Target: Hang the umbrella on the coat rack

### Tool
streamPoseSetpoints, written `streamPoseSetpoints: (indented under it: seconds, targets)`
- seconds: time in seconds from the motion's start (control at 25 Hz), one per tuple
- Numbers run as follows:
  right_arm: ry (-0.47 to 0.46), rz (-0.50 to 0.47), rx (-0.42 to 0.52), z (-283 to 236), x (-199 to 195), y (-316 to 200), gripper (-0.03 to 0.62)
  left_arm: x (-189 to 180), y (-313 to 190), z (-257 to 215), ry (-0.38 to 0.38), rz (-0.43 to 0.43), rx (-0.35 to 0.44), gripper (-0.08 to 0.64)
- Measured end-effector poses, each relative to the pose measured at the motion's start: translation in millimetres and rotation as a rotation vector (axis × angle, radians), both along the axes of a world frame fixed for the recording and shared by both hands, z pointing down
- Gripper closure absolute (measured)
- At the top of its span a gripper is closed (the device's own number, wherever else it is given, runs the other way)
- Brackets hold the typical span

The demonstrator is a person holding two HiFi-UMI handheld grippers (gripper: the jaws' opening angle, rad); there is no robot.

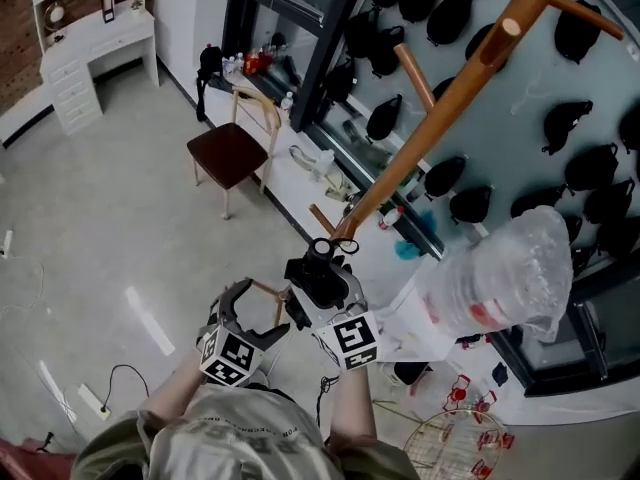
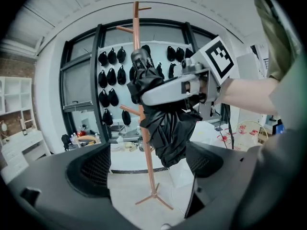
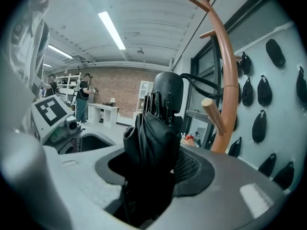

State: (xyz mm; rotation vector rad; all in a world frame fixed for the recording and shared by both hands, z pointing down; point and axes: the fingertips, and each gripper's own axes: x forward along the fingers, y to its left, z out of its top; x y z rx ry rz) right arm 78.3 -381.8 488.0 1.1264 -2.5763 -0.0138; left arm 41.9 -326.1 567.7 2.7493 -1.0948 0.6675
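The folded black umbrella (image 1: 322, 271) stands between the jaws of my right gripper (image 1: 320, 293), which is shut on its bunched canopy (image 3: 153, 147). Its rounded handle (image 3: 168, 87) points up, and a black strap loop (image 3: 204, 86) hangs toward the wooden coat rack (image 1: 450, 98). The rack's pole (image 3: 225, 80) rises just right of the umbrella, with a short peg (image 3: 213, 113) close beside it. My left gripper (image 1: 255, 313) sits to the left of the right one, open and empty. In the left gripper view the wide jaws (image 2: 148, 166) frame the umbrella (image 2: 165, 128) and the rack (image 2: 144, 128) ahead.
A glass wall with several black bags (image 1: 590, 168) stands behind the rack. There is a wooden chair (image 1: 230, 153) at the left, a white desk (image 1: 95, 58) at the far left and a clear plastic bag (image 1: 500, 278) at the right. A wire basket (image 1: 455, 448) and a power strip (image 1: 90, 400) lie on the floor. People (image 3: 84, 97) stand far off.
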Motion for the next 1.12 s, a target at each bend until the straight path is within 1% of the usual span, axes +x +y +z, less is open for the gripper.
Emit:
streamPoseSetpoints:
  seconds: [0.12, 0.32, 0.52, 0.64, 0.88, 1.12]
  targets:
    - [0.002, -0.008, -0.015, 8.7, 4.7, -5.5, 0.364, -3.8, -0.4, 0.2, -0.006, -0.044, 0.0, 0.09]
    - [0.006, -0.014, -0.032, 21.1, 8.2, -12.9, 0.364, -10.9, -2.0, -3.1, -0.014, -0.092, 0.01, 0.091]
    - [-0.032, -0.003, -0.043, 28.5, 12.4, -20.7, 0.364, -15.8, -8.5, -12.4, -0.008, -0.13, 0.026, 0.091]
    - [-0.062, 0.027, -0.055, 35.7, 18.6, -27.9, 0.364, -16.9, -15.0, -18.2, -0.001, -0.142, 0.037, 0.091]
    - [-0.119, 0.099, -0.068, 50.0, 28.0, -43.2, 0.364, -22.9, -30.0, -25.5, -0.004, -0.137, 0.05, 0.091]
    - [-0.219, 0.182, -0.038, 62.1, 39.9, -57.2, 0.364, -26.7, -45.2, -29.5, 0.019, -0.13, 0.046, 0.091]
